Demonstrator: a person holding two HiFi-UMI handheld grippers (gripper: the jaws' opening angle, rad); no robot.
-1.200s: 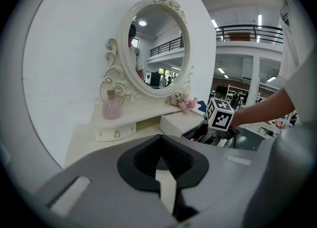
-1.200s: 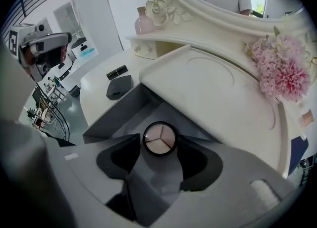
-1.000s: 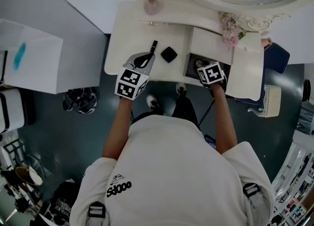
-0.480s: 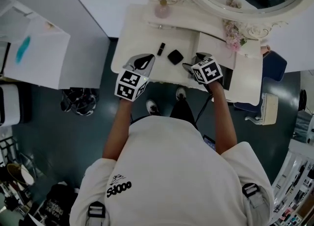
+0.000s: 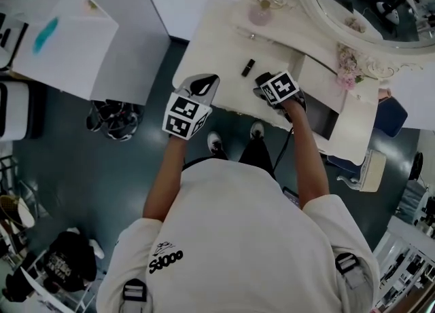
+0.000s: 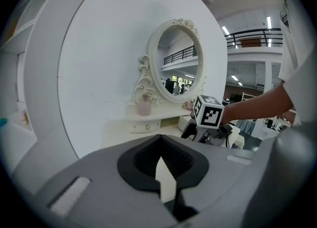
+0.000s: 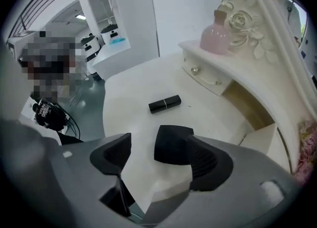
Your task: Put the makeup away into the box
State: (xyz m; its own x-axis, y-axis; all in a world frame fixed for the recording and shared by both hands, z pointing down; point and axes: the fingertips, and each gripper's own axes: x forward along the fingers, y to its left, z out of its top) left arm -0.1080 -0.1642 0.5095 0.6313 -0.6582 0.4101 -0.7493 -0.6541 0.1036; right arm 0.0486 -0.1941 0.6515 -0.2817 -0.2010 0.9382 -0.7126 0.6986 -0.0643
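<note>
A black square compact [image 7: 171,147] lies on the cream vanity top [image 5: 217,60], between the jaws of my right gripper [image 7: 149,148]. Those jaws are opening; the compact sits against the right-hand pad, and the other pad stands clear of it. In the head view the right gripper [image 5: 266,86] covers the compact. A black lipstick [image 5: 249,67] [image 7: 164,104] lies just beyond. My left gripper [image 5: 206,81] [image 6: 159,140] hovers at the vanity's front left edge, shut and empty. The open drawer [image 5: 326,120] shows dark to the right.
A pink perfume bottle [image 5: 260,13] [image 7: 216,36] stands on the raised back shelf below the oval mirror [image 6: 178,68]. Pink flowers [image 5: 349,67] sit by the mirror's base. A white table [image 5: 61,40] stands at the left, shoes [image 5: 112,121] on the floor.
My right gripper has moved left from the open drawer to over the compact, and its jaws have opened. The left gripper has shifted slightly and stays shut.
</note>
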